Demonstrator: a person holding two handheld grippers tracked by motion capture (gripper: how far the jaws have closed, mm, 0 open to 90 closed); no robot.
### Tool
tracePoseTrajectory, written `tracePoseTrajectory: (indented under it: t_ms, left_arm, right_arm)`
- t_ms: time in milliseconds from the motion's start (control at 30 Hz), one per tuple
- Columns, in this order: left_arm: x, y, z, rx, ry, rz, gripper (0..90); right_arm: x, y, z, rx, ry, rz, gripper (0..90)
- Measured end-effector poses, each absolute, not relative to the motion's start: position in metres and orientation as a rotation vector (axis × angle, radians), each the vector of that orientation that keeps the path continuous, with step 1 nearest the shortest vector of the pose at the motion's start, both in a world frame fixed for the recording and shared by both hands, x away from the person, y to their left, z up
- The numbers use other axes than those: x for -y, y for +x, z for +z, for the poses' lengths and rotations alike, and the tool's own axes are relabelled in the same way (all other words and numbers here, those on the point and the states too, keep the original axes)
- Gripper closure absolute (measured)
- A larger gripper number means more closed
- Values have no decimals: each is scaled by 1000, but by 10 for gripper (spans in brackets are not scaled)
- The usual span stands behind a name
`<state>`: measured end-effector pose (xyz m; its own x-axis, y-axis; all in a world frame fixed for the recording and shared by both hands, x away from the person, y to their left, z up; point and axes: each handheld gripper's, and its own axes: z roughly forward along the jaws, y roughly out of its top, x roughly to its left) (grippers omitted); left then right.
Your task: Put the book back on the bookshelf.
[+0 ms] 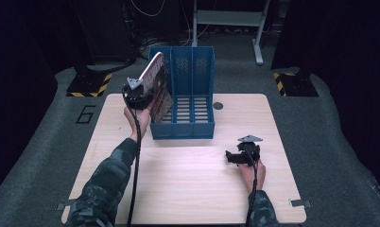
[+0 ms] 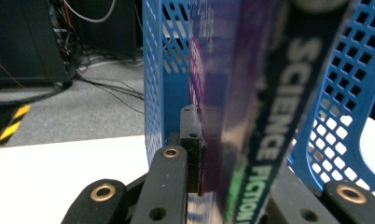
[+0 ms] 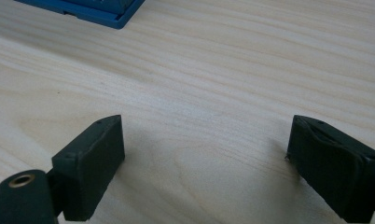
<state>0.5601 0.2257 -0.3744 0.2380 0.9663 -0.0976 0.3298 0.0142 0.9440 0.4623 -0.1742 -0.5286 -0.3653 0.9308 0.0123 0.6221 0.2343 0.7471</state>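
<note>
The left gripper (image 1: 142,90), a black two-jaw tool with a grey three-cornered plate on top, has its jaws clamped tight on one thin paperback book with a reddish cover (image 1: 156,85); from the left gripper view the book's dark spine (image 2: 269,140) stands on edge between the jaws, and the words SCIENCE FICTION run along it. The book is tilted, its top leaning away to the left, and its lower part sits at the leftmost slot of the one blue plastic file rack with perforated walls (image 1: 193,94), which has three slots side by side; whether the book's bottom edge touches the rack floor I cannot tell. The person's left hand (image 1: 133,118) grips that tool from below, a camouflage-patterned sleeve (image 1: 107,184) behind it and a black cable (image 1: 137,161) trailing down along the forearm. The right gripper (image 1: 236,157), the second of the two tools, rests low over the pale wooden table (image 1: 188,189) near its right front, well apart from book and rack; in the right gripper view its two black jaws stand wide apart over bare wood grain (image 3: 199,93) with nothing between them, and a corner of the rack's blue base (image 3: 106,14) shows at the top. A small dark round hole (image 1: 218,105) sits in the tabletop just right of the rack. Beyond the table lie grey carpet (image 1: 46,123) and two yellow-and-black striped stand bases (image 1: 90,85).
</note>
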Motion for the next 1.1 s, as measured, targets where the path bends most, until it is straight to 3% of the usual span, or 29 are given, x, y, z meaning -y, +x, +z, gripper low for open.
tracePoseTrajectory:
  t_ms: [1100]
  left_arm:
    - [-207, 589, -404, -1352, 1299, 898, 840]
  right_arm:
    - [174, 462, -528, -2077, 1427, 944, 113]
